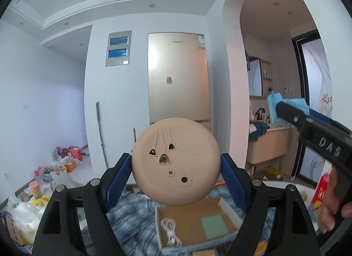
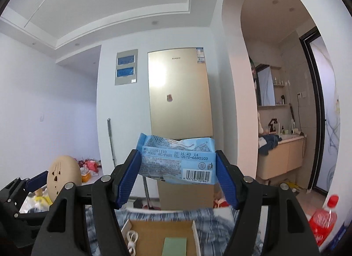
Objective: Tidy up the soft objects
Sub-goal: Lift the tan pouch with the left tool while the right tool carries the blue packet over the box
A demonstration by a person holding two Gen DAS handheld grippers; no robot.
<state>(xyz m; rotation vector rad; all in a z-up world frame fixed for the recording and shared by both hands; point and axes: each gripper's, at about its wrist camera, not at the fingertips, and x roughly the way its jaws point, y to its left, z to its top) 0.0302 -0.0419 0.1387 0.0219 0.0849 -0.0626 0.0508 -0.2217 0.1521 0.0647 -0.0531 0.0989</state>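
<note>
My left gripper (image 1: 176, 165) is shut on a round beige soft disc (image 1: 176, 161) with flower cut-outs, held up in the air. The disc also shows in the right wrist view (image 2: 62, 172). My right gripper (image 2: 178, 167) is shut on a light blue pack of wipes (image 2: 176, 159), held up above a cardboard box (image 2: 154, 229). In the left wrist view the right gripper's black body (image 1: 319, 137) and the blue pack (image 1: 286, 106) show at the right. The box (image 1: 167, 218) holds a white cable (image 1: 170, 231) and a green pad (image 1: 214, 225).
The box rests on a blue plaid cloth (image 1: 132, 212). A red bottle (image 2: 323, 218) stands at the right. Bags and clutter (image 1: 61, 161) lie on the floor at the left. A gold fridge (image 1: 178, 75) and a larger cardboard box (image 2: 187, 194) stand ahead.
</note>
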